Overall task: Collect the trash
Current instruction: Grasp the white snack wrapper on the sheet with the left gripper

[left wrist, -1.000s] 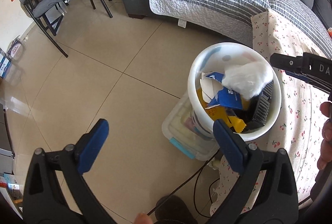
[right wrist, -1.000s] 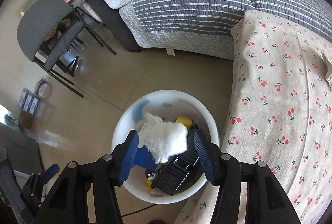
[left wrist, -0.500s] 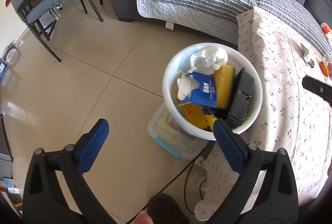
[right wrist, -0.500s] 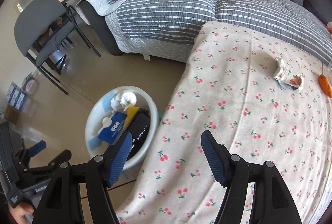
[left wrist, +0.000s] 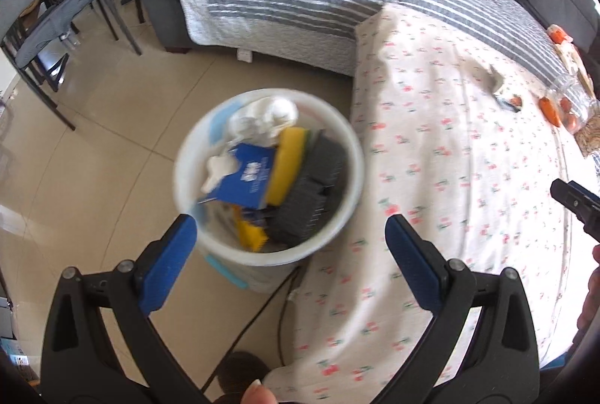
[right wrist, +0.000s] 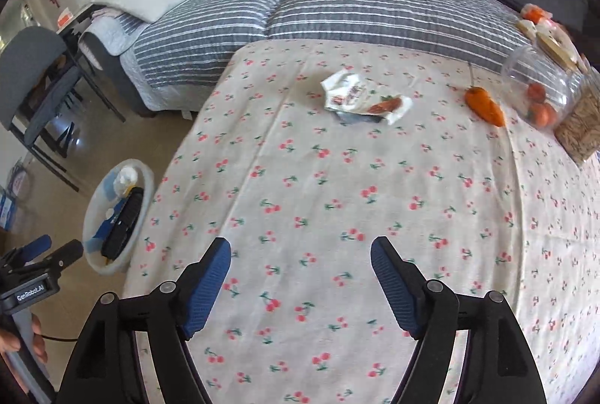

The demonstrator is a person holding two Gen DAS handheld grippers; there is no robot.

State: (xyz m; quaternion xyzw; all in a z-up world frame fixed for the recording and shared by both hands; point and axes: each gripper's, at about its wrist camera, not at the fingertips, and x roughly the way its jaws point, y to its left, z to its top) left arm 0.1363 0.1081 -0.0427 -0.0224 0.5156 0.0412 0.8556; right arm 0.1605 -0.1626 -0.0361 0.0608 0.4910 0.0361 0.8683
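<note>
A white trash bin (left wrist: 348,175) stands on the floor beside the table, holding crumpled tissue, a blue carton, a yellow sponge and a black brush. My left gripper (left wrist: 287,235) hangs open above the bin's near rim with nothing between its fingers. My right gripper (right wrist: 300,256) is over the cherry-print tablecloth (right wrist: 337,186), its jaws opening and empty. A crumpled white wrapper (right wrist: 356,96) lies on the cloth farther back, and an orange carrot-shaped piece (right wrist: 483,106) lies to its right. The bin (right wrist: 92,216) also shows at the left of the right wrist view.
A clear plastic jar (right wrist: 540,93) with orange fruit lies on its side at the table's right, beside a box (right wrist: 579,126). A grey sofa with a striped blanket (right wrist: 337,10) runs behind the table. A grey chair (left wrist: 41,3) stands left. A cable (left wrist: 262,306) trails on the floor.
The right gripper let go of the white tissue into the bin, opened wider and swung right over the table. The left gripper also shifted right, so the bin now sits between its fingers.
</note>
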